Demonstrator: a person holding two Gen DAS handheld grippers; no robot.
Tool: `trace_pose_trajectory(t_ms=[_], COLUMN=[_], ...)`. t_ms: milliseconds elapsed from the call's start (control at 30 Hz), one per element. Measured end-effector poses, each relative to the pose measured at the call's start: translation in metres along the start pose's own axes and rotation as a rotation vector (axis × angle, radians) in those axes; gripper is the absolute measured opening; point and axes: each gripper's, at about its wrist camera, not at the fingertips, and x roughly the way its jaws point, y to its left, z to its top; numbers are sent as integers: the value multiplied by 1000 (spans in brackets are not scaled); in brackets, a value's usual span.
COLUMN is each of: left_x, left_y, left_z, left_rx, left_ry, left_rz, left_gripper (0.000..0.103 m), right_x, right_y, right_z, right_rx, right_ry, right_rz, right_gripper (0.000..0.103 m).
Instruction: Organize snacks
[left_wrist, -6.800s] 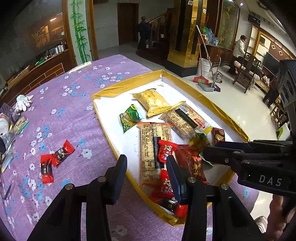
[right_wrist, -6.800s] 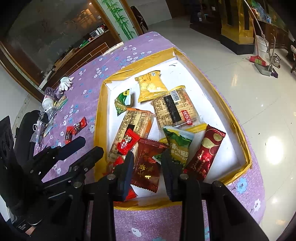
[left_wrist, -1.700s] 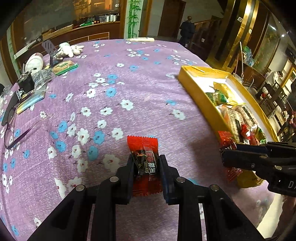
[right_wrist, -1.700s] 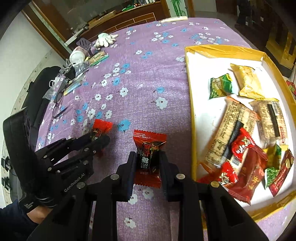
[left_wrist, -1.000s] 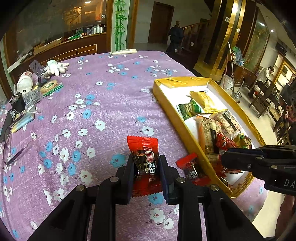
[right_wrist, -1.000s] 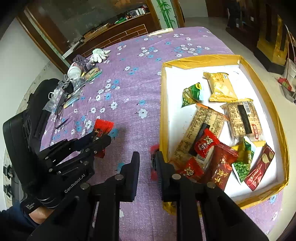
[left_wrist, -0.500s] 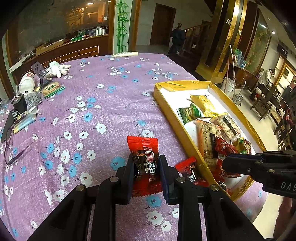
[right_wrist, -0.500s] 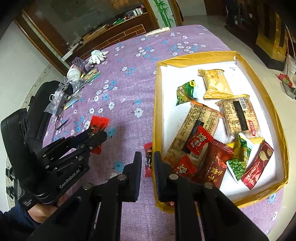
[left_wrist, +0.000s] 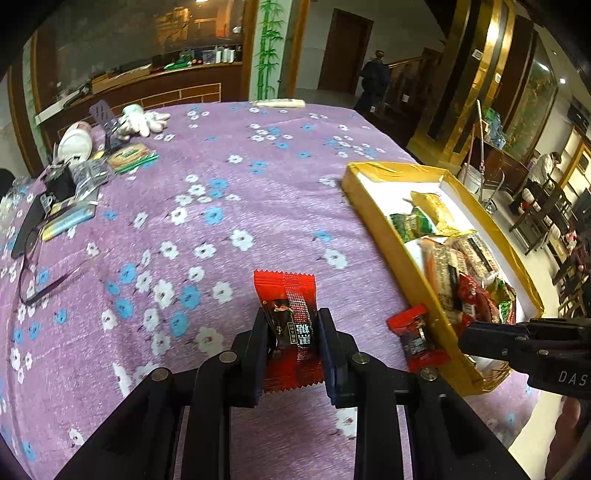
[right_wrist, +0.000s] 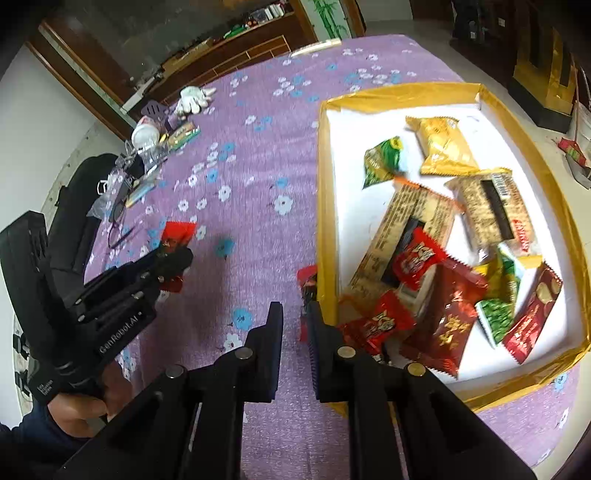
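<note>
While one red packet (left_wrist: 417, 338) touches the tray wall (left_wrist: 402, 266), purple cloth (left_wrist: 229, 206) lies open.

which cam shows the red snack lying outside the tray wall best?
Left wrist: the loose red snack lies unobstructed on the cloth against the yellow tray wall. Right wrist shows it blurred, partly behind the right gripper.

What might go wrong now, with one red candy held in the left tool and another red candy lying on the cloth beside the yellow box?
1. The loose candy lies outside the box, against its wall; it may be forgotten there or pushed off the table's nearby edge.
2. The right tool is shut and empty just above it, so a new grasp could hit the wall.
3. The left tool grips its candy low; it might slip.
</note>
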Motion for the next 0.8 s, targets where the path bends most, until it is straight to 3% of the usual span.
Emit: trace_pose_trajectory(t_ms=[167, 467, 567, 633, 667, 700, 767, 800], left_x=[-1, -4, -4, -4, -4, -4, -4, -5], left_y=[9, 27, 32, 34, 35, 37, 40, 42], left_z=[-2, -3, -4, -4, -4, -4, -4, -3], left_rx=[-7, -8, -9, -10, -11, -13, -17, -22], left_ry=[0, -1, -1, 0, 1, 0, -2, -4], left_rz=[-1, 0, -1, -2, -3, -4, -3, -2], left_gripper=[25, 25, 25, 25, 25, 25, 25, 25], right_x=[14, 50, 61, 67, 69, 69, 73, 70], right_y=[12, 24, 37, 49, 53, 56, 55, 55], right_z=[1, 7, 3, 1, -1, -3, -5, -6], right_rx=[-24, -44, -127, -193, -211, -222, -151, -126], right_ry=[35, 92, 76, 56, 55, 61, 148, 144], right_rz=[-14, -167, -267, -322, -321, -286, -16, 33], right_gripper=[13, 14, 15, 20, 28, 29, 25, 24])
